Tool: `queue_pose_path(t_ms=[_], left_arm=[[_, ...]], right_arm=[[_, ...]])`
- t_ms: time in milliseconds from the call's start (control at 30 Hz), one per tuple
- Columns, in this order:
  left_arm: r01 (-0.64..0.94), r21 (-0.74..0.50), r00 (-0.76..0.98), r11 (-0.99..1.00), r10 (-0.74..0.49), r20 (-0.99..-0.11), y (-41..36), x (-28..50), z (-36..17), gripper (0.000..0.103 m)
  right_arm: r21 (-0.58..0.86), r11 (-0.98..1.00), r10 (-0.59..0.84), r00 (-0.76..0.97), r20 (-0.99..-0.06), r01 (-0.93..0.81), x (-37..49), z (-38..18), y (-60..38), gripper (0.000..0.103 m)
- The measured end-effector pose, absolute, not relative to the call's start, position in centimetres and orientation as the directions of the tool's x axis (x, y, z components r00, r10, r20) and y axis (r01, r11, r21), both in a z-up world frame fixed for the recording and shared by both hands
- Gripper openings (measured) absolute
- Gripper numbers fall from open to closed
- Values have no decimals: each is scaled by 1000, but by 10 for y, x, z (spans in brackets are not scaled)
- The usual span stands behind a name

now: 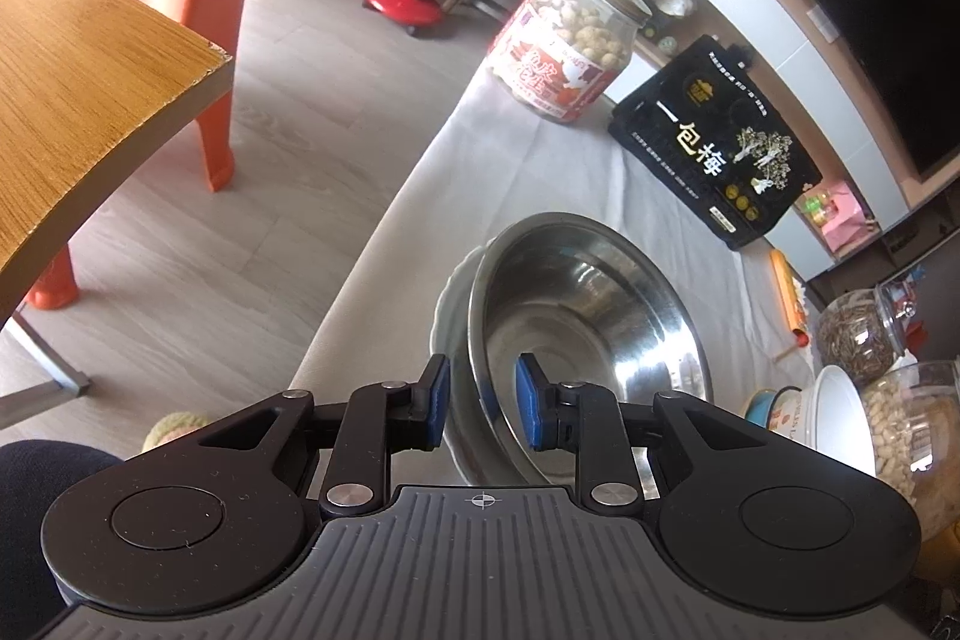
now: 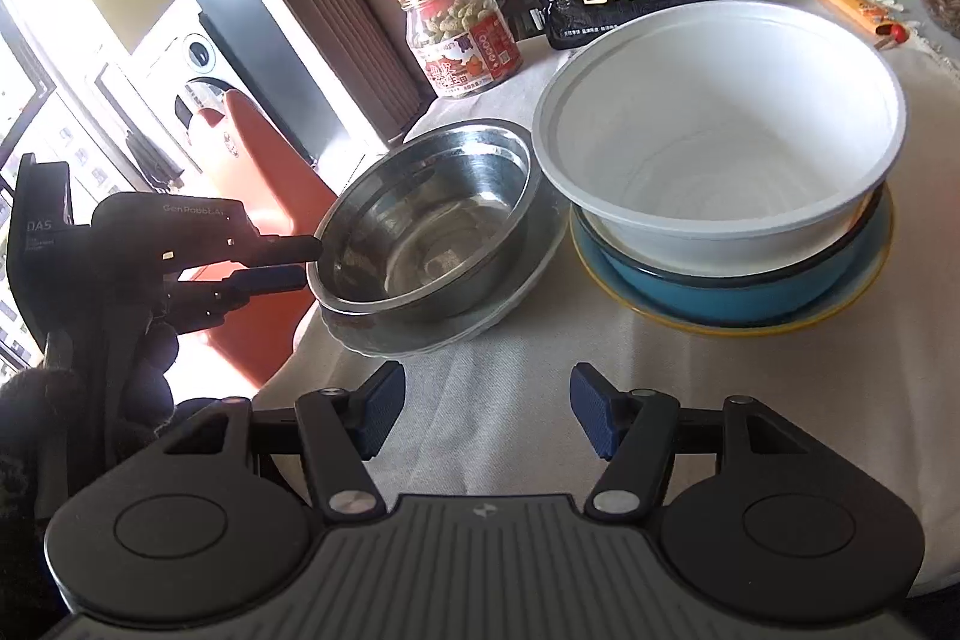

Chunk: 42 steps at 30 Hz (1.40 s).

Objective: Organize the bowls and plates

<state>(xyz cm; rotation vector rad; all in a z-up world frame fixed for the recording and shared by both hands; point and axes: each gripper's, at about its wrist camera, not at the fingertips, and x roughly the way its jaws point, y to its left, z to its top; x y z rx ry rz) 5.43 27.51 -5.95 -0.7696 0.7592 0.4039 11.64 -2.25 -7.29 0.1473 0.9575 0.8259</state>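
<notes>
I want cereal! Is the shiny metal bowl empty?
Empty: the metal bowl shows only its bare, shiny bottom, sitting upright on a plate.

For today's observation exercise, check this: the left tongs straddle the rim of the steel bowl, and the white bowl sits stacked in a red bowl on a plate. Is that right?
One detail is wrong. The white bowl sits in a blue bowl, not a red one, as the right wrist view shows. The left tongs do straddle the steel bowl's rim.

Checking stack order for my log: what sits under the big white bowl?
The white bowl sits nested in a blue bowl, which rests on a yellow-rimmed plate. The blue bowl's inside and the plate's centre are covered.
</notes>
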Motion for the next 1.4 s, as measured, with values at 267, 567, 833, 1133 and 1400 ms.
queue_pose_path(t_ms=[267, 567, 833, 1133, 1400], left_arm=[[-592, -441, 638, 674, 58, -768, 285, 69, -77, 37], [-572, -481, 625, 665, -26, -780, 290, 85, -94, 32], [-577, -481, 625, 660, -22, -780, 302, 97, -96, 29], [-574, -383, 650, 724, 118, -751, 281, 81, -58, 29], [-223, -500, 747, 837, -183, -639, 205, 114, -12, 29]], right_arm=[[425, 738, 645, 360, -674, -524, 117, -79, 24, 62], [504, 713, 668, 253, -700, -488, 135, -101, 46, 59], [524, 713, 665, 212, -716, -465, 150, -113, 60, 51], [426, 616, 692, 196, -695, -663, 137, -93, 20, 54], [229, 698, 569, 331, -753, -679, 130, -84, -75, 55]])
